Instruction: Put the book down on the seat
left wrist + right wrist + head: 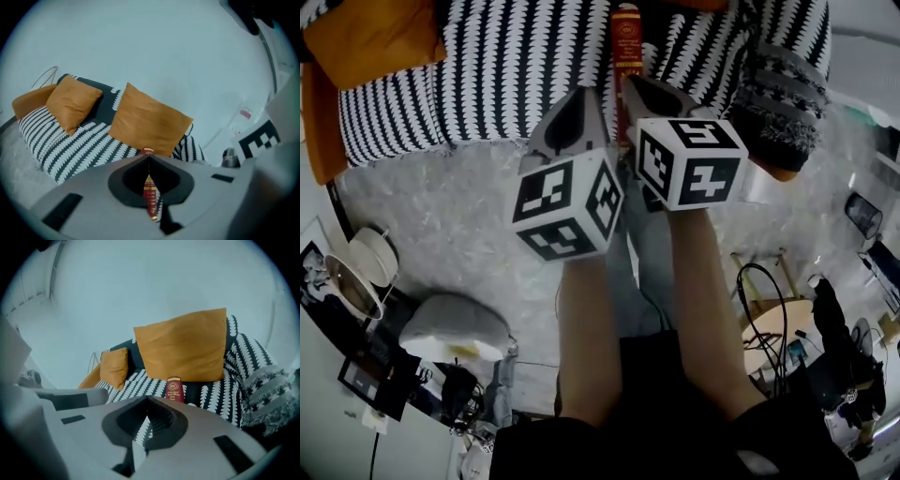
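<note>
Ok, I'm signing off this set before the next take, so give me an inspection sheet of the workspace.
Surface: sofa seat, black-and-white patterned cover, orange cushions at the back.
Job's things: red book, upright, held over the sofa.
Clutter: grey fringed throw at the sofa's end; white bundle on the floor.
Grippers: left gripper shut on the book; right gripper shut, book just beyond its tips.
Cables: black cables on the floor.
Surroundings: pale carpet, white wall.
</note>
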The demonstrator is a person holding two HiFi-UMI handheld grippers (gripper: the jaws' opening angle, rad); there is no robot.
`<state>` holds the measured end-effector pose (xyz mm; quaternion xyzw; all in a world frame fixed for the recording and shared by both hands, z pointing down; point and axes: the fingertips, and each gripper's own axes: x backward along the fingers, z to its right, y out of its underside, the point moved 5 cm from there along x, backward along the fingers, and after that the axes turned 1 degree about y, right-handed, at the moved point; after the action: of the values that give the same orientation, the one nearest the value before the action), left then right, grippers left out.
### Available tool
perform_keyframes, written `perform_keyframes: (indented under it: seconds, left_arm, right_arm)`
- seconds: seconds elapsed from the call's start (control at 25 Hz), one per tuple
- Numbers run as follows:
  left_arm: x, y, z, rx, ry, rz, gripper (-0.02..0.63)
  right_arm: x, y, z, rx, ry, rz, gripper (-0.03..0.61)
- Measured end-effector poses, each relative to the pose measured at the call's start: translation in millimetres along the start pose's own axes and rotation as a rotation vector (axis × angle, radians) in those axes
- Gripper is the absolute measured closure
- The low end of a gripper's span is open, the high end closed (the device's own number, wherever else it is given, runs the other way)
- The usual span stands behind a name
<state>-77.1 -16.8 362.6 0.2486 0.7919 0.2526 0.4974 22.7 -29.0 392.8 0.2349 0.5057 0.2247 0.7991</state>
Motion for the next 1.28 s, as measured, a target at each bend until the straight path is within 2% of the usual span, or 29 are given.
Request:
perform_keyframes:
  seconds: [0.08, 0.12, 0.36, 0.52, 0.76, 1.0, 1.12, 1.28]
  left_arm:
    - [23, -9, 1, 0.074, -0.001, 0.037, 0.601]
    - [31, -15, 4, 0.081, 0.005, 0.056, 0.601]
    - [69, -55, 37, 0.015, 0.024, 0.142, 0.601]
    - [99, -101, 62, -0.024, 0.06, 0.248, 0.601]
    - [150, -170, 96, -0.144, 0.078, 0.394, 0.601]
    - [201, -216, 117, -0.287, 0.04, 0.519, 0.601]
    - [231, -244, 130, -0.35, 0.046, 0.62, 0.601]
    - [269, -269, 149, -0.421, 0.095, 0.754, 0.601]
  right_arm:
    - [18, -9, -15, 0.004, 0.001, 0.032, 0.569]
    - [26, -16, -21, 0.014, 0.001, 0.054, 0.569]
    - [88, -60, -39, 0.066, -0.009, 0.193, 0.569]
    - [133, -91, -57, 0.095, -0.013, 0.296, 0.569]
    - [193, -149, -83, 0.175, -0.008, 0.451, 0.569]
    - [253, -206, -108, 0.27, -0.051, 0.634, 0.569]
    - [278, -233, -122, 0.306, -0.068, 0.721, 0.569]
    - [310, -261, -142, 0.376, -0.089, 0.809, 0.569]
